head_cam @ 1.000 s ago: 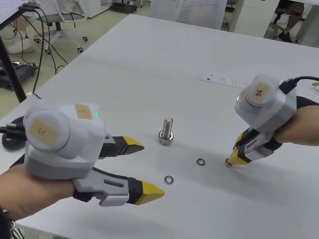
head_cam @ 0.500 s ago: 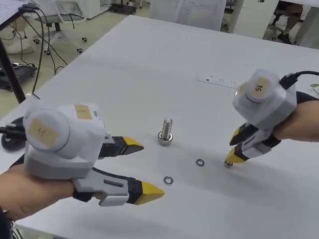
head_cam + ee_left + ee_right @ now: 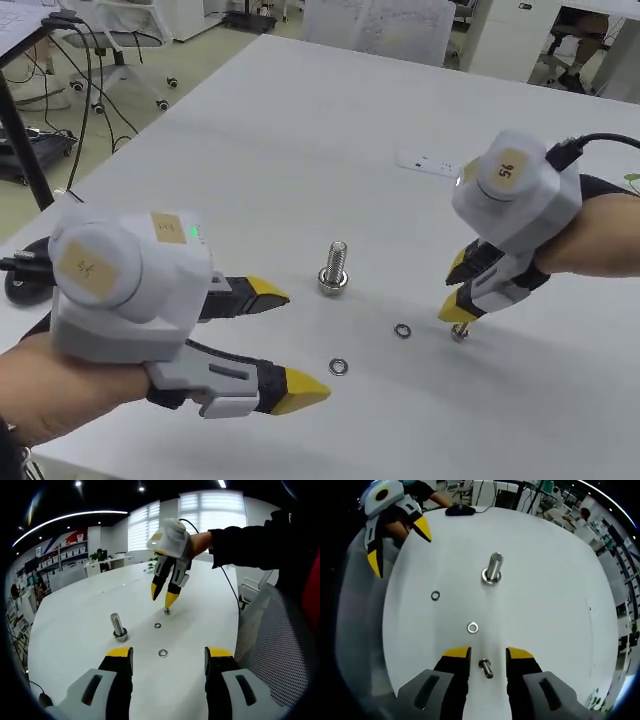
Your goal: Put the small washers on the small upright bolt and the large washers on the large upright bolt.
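Open office, white worktop (image 3: 300,130). Left tongs (image 3: 290,340) are wide open, empty, hovering at the near side. Right tongs (image 3: 454,290) are part open, straddling the small bolt (image 3: 486,668), apparently not gripping it. Large bolt (image 3: 334,265) stands upright mid-worktop.

Likely next: fetch a washer. Lift straight up so the small bolt stays standing, then pinch the rim, not the flat.

Count: two tongs, two bolts, two loose washers, the right washer (image 3: 402,330) just beside the small bolt and the left washer (image 3: 338,367) nearer the left tongs.

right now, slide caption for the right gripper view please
Right gripper with open jaws framing the small upright steel bolt; a loose silver washer and the large upright steel bolt beyond
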The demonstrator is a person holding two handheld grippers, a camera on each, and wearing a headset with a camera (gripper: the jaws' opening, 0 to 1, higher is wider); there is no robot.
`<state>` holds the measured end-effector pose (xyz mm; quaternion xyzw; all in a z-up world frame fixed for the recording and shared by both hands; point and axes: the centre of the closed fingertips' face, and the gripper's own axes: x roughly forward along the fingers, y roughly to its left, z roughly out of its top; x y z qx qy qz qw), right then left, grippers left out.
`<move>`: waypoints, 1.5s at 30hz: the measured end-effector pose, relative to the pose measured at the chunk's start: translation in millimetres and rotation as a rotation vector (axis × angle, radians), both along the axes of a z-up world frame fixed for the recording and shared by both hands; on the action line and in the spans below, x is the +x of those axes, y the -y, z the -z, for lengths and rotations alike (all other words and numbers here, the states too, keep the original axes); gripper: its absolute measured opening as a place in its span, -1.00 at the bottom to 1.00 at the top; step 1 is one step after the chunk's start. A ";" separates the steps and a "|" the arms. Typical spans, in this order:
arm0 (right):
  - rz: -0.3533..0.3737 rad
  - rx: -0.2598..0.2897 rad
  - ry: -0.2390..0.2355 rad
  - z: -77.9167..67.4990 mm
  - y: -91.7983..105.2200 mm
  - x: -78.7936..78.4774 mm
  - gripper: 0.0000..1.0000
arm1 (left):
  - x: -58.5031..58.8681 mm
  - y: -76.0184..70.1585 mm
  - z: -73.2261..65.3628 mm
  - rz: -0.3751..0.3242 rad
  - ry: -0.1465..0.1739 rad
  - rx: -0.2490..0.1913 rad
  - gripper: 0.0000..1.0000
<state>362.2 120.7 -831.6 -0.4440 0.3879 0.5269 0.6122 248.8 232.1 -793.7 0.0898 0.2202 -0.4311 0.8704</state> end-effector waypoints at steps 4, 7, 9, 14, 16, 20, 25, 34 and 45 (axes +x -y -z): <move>-0.014 -0.002 0.001 -0.3 -3.3 -1.3 -0.42 | -0.9 0.1 0.0 0.001 0.000 0.000 0.14; -0.024 -0.003 -0.002 -0.8 -7.3 -4.1 -0.42 | -1.4 0.2 -0.2 0.002 0.001 0.001 0.14; -0.032 -0.005 -0.005 -0.9 -10.5 -5.8 -0.42 | -1.8 0.0 -0.3 0.002 0.001 0.000 0.14; -0.052 -0.009 -0.015 1.8 -18.1 -8.9 -0.42 | -2.6 -0.4 -0.9 0.001 0.003 -0.001 0.14; -0.058 -0.008 -0.022 3.2 -20.6 -9.1 -0.43 | -2.6 -0.6 -0.8 0.000 0.003 -0.001 0.14; -0.072 -0.012 -0.030 5.4 -26.7 -11.2 -0.43 | -2.1 -1.2 -1.3 -0.002 0.004 -0.002 0.14; -0.087 -0.026 -0.039 11.0 -29.8 -13.2 -0.44 | -1.4 -1.6 -1.2 -0.003 0.004 -0.002 0.14; -0.106 -0.063 -0.060 26.4 -32.4 -17.7 -0.47 | -1.7 -3.1 -0.9 -0.009 0.005 0.000 0.14; -0.115 -0.104 -0.068 39.8 -30.2 -17.6 -0.52 | -2.6 -3.2 -0.6 -0.012 0.004 0.000 0.14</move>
